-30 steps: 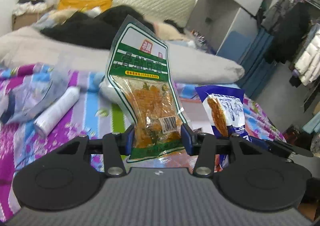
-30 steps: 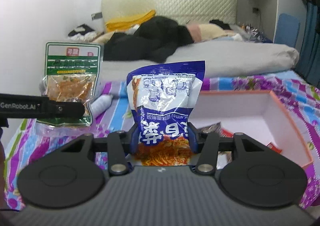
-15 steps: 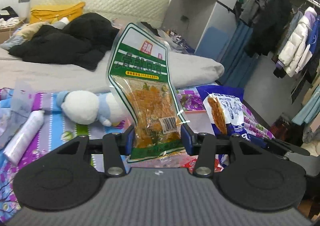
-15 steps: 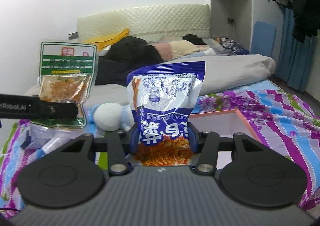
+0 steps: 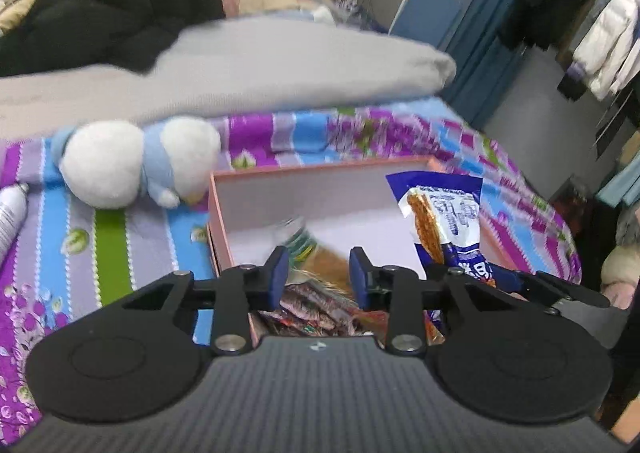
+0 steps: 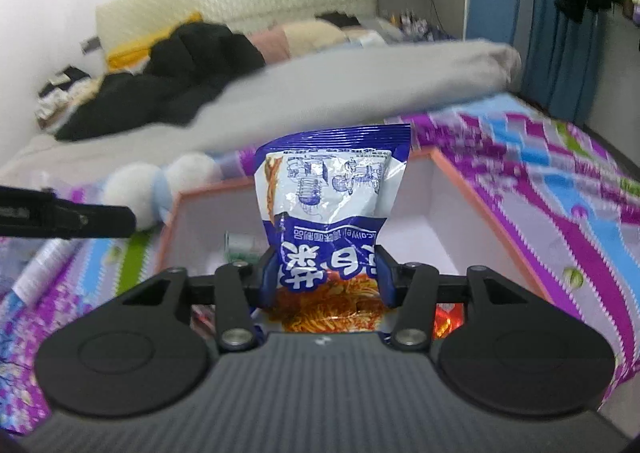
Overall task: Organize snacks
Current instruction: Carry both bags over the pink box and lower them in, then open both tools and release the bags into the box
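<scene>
Bright striped bedding (image 5: 120, 245) carries a pink-walled box (image 5: 280, 189) beside a white and blue plush toy (image 5: 132, 161). Above the box, the left gripper (image 5: 318, 267) has just been closing, its fingers apart with nothing pressed between them; the green packet (image 5: 308, 249), blurred, lies below inside the box. The right gripper (image 6: 326, 275) stays clamped on the upright blue snack bag (image 6: 332, 197).
</scene>
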### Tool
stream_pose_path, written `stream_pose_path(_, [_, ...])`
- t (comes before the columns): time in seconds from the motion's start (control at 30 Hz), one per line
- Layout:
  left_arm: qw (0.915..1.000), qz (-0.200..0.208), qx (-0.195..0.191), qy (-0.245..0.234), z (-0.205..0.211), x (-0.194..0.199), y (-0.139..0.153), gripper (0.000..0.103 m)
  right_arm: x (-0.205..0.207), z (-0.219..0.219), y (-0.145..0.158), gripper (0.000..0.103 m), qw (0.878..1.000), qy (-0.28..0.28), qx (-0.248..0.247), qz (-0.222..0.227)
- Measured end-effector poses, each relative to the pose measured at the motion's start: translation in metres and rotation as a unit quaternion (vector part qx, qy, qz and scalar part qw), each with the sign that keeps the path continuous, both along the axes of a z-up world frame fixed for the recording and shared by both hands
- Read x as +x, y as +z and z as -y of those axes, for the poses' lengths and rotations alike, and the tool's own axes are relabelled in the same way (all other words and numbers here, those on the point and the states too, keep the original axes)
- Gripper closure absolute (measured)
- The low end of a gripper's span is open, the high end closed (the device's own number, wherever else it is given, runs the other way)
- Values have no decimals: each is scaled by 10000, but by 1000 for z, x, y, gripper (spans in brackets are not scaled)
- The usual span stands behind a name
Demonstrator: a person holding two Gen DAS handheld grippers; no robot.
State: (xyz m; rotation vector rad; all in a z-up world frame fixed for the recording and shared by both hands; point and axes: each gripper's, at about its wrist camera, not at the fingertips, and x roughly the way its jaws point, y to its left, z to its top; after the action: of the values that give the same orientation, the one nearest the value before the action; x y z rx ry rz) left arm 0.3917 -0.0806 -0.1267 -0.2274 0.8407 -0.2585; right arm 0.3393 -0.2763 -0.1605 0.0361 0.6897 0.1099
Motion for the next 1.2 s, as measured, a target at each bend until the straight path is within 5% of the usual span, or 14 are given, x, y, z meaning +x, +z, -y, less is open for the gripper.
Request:
stream_pose_path(0.17, [9996,-253,71,-31,-7,9,-32,64,10,1,-34,50,9991,-111,6,-412])
stream_pose_path(0.3, [9996,-245,104,11,-11,10,-35,64,16,-1,-46,27,9980,-198,-51,-596])
stream_pose_path(0.37, [9998,-193,83,-18,-13,8,-29,64,15,-3,-44,24,9984,-147,-3,-547])
stream_pose_path(0.57, [9998,139,104,-41,-15,-17,14,62,3,-4,-13,24,9997,-124,112,-181])
stream_pose_path(0.83, [9971,746,120,63,-26,-75,75,41,-41,-4,46,24,9984,-131,253,481])
stream_pose_path(1.2, [9884,1492,180,217,-49,-176,136,28,-117,-13,104,24,9912,-28,354,1278])
